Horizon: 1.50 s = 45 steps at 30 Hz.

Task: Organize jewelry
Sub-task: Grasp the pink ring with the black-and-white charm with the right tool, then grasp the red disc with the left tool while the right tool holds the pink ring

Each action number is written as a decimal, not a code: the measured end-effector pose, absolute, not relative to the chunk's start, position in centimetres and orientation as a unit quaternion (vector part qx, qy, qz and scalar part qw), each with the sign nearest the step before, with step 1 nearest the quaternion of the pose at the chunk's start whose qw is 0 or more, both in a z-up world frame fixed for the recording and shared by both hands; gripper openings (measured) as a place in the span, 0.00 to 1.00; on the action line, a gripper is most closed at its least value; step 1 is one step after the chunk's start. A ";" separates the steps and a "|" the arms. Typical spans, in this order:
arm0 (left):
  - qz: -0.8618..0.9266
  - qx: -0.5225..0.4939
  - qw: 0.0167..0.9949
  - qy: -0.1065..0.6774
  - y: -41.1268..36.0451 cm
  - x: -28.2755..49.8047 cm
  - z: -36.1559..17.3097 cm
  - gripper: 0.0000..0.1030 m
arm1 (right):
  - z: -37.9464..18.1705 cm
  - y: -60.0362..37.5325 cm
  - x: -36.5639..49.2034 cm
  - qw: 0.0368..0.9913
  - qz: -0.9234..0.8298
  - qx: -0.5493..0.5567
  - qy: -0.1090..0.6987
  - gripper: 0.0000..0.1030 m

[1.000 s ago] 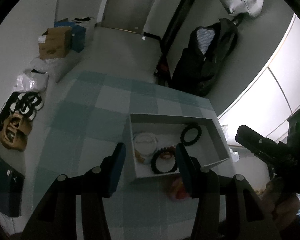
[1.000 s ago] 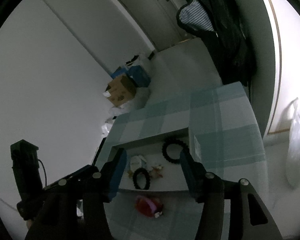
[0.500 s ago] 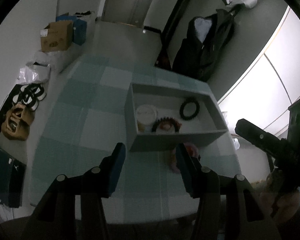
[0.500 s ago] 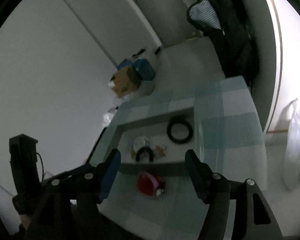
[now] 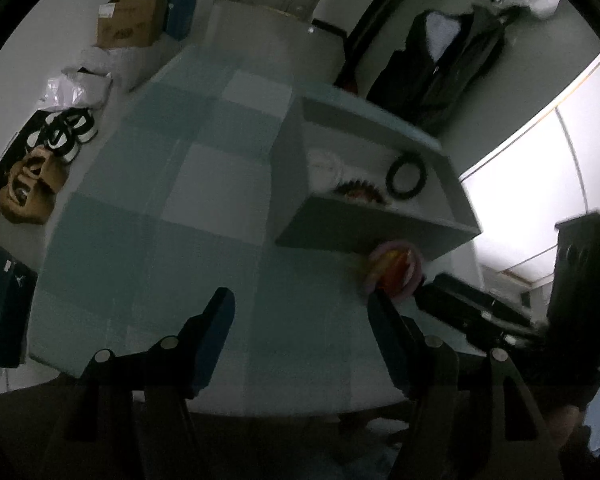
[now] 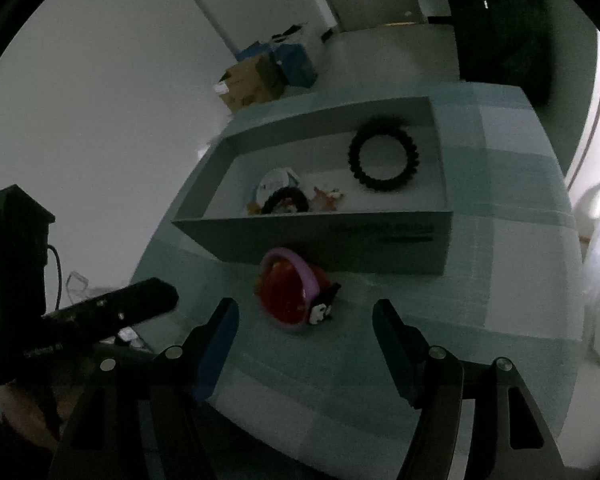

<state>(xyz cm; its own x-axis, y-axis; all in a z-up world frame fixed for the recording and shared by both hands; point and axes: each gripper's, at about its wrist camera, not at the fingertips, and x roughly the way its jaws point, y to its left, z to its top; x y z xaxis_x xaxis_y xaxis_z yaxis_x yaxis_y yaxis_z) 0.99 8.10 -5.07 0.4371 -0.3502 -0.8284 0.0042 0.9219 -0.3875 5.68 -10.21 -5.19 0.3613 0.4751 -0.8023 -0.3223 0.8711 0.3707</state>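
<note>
Pink-and-red ring-shaped bracelet lies on the checked tablecloth just ahead of your right gripper, against the grey box. Likely light, springy; pinch its rim. Right gripper spread, empty; left gripper opening, empty. Both sit lower and nearer than a second ago.

The left gripper is pointing steeply down, its jaws opening with nothing between them. The right gripper, at its 3 o'clock, is standing open and empty.
</note>
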 end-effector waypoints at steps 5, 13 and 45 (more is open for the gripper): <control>-0.113 -0.149 0.830 0.525 7.6 0.7 -5.0 0.63 | -5.9 -9.6 6.3 0.818 0.238 0.072 0.518 0.55; -0.107 -0.171 0.819 0.537 8.2 1.2 -5.6 0.63 | -6.4 -9.0 6.6 0.814 0.239 0.055 0.527 0.20; -0.222 -0.157 0.802 0.531 1.4 1.5 -6.0 0.63 | -0.3 -17.0 4.7 0.842 0.237 0.168 0.455 0.14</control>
